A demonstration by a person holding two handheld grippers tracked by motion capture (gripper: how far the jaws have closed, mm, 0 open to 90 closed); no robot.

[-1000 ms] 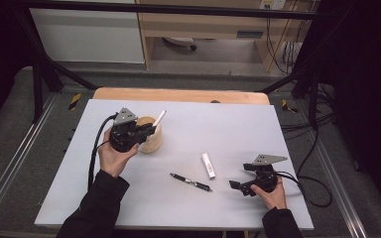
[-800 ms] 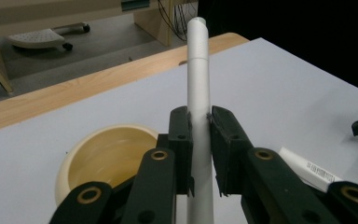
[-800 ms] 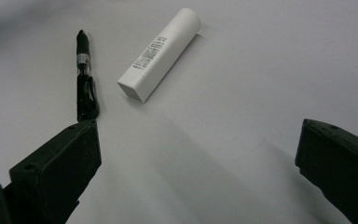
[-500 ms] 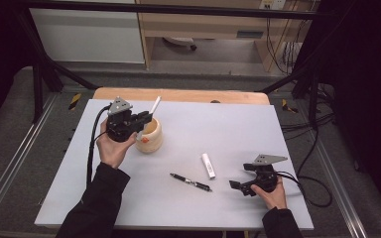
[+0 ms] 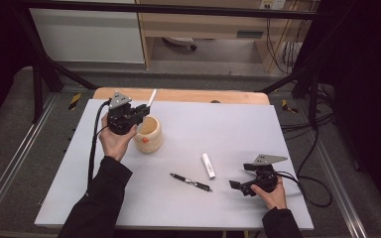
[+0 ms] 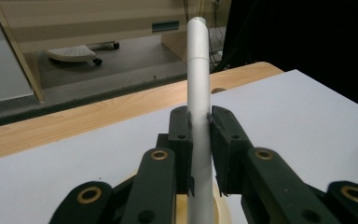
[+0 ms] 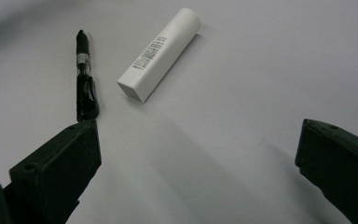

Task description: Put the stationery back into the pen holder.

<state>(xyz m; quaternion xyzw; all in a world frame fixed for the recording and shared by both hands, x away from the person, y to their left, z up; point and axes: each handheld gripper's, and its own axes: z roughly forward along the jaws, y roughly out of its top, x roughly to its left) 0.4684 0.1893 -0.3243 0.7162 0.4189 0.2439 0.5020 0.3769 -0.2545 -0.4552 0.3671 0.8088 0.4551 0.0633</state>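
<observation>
My left gripper point(image 5: 140, 111) is shut on a white pen point(image 5: 152, 97), which stands nearly upright over the far left rim of a round wooden cup point(image 5: 149, 136). In the left gripper view the pads clamp the white pen point(image 6: 199, 88) at mid-length, and the cup's rim point(image 6: 222, 214) shows just below. The pen's lower end is hidden. My right gripper point(image 5: 241, 187) rests open on the table at the near right. A black pen point(image 7: 81, 70) and a white tube point(image 7: 161, 53) lie beyond its wide-apart jaws, and nothing sits between them.
The white tabletop point(image 5: 238, 124) has a wooden strip point(image 5: 188, 95) along its far edge. On the table's middle lie the black pen point(image 5: 191, 182) and the white tube point(image 5: 208, 165). Cables point(image 5: 307, 186) trail off the right side. Black frame bars stand around the table.
The left gripper has carried the white pen toward the table's far side, and the pen now stands more upright. The right gripper has stayed in place.
</observation>
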